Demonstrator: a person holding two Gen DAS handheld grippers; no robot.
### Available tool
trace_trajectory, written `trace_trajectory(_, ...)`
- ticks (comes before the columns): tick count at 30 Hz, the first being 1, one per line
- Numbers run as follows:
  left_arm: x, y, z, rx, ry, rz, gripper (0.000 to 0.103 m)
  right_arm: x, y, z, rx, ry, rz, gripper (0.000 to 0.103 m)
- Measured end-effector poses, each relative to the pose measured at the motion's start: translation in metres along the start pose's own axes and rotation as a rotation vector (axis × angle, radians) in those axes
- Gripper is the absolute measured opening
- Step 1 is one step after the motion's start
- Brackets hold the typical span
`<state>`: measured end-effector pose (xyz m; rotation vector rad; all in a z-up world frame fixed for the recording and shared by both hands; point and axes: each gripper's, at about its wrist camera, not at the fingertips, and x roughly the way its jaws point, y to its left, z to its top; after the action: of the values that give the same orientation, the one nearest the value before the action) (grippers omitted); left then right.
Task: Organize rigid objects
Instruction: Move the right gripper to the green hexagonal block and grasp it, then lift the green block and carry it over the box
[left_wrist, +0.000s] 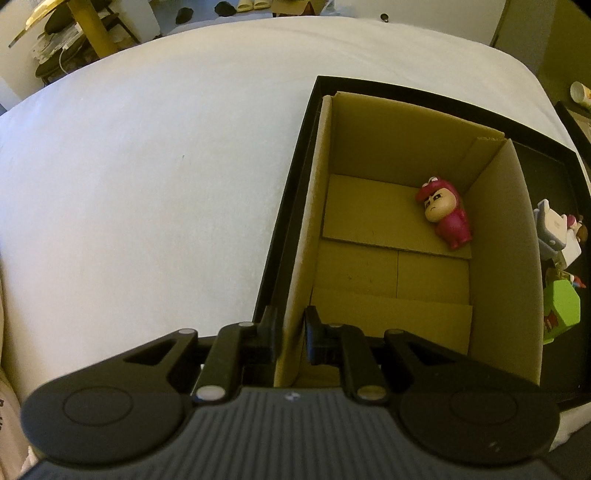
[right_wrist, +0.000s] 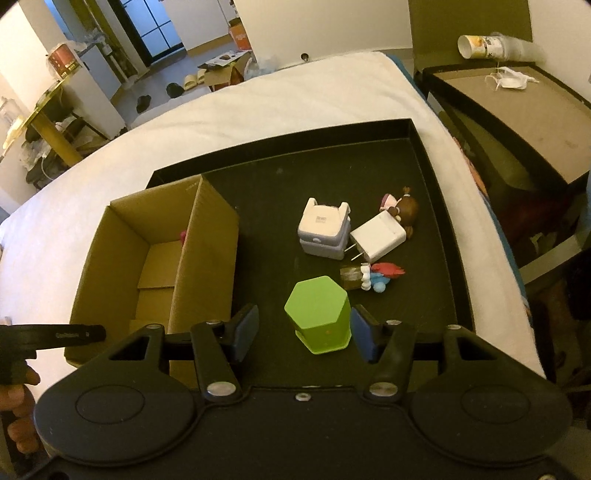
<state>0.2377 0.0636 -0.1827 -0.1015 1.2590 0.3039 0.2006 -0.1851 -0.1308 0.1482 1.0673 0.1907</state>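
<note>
My left gripper (left_wrist: 291, 330) is shut on the near left wall of an open cardboard box (left_wrist: 491, 236), which stands in a black tray (left_wrist: 295, 206). A pink figurine (left_wrist: 445, 216) lies on the box floor at the far right corner. My right gripper (right_wrist: 304, 334) is open and straddles a green hexagonal container (right_wrist: 317, 314) on the tray floor (right_wrist: 436, 206); the left pad stands clear of it and the right pad is close beside it. Beyond lie a white-grey cube (right_wrist: 323, 229), a white plug charger (right_wrist: 378, 238), a brown-haired figurine (right_wrist: 404, 210) and a small red-blue figurine (right_wrist: 384, 275).
The tray rests on a white bed (left_wrist: 147, 166). To the right of the bed stands a dark box (right_wrist: 517, 122) with a mask and a paper cup (right_wrist: 476, 46) on it. A hand (right_wrist: 14, 391) holds the left gripper at the lower left.
</note>
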Motion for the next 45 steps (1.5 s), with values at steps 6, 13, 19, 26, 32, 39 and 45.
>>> trace_trajectory(6, 0.003, 0.003, 0.0, -0.004, 0.017, -0.008, 0.014, 0.015, 0.003, 0.001, 0.004, 0.026, 0.001, 0.056)
trace_trajectory(13, 0.008, 0.001, 0.003, -0.002, 0.031, -0.004, 0.014, 0.032, 0.007, 0.002, -0.004, 0.045, -0.004, 0.056)
trace_trajectory(19, 0.013, 0.0, 0.005, -0.005, 0.043, -0.005, 0.014, 0.043, 0.011, 0.004, -0.02, 0.049, -0.026, 0.061)
trace_trajectory(26, 0.014, 0.004, 0.004, -0.026, 0.04, -0.023, 0.013, 0.049, 0.016, 0.008, -0.047, 0.044, -0.077, 0.063)
trace_trajectory(32, 0.011, 0.005, 0.002, -0.012, 0.028, -0.027, 0.012, 0.053, 0.016, 0.006, -0.063, 0.044, -0.136, 0.067)
trace_trajectory(39, 0.008, 0.003, 0.001, -0.001, 0.02, -0.034, 0.011, 0.058, 0.009, 0.001, -0.051, 0.055, -0.182, 0.07)
trace_trajectory(45, 0.007, 0.002, 0.0, 0.006, 0.015, -0.031, 0.011, 0.053, 0.002, -0.004, -0.042, 0.043, -0.135, 0.053)
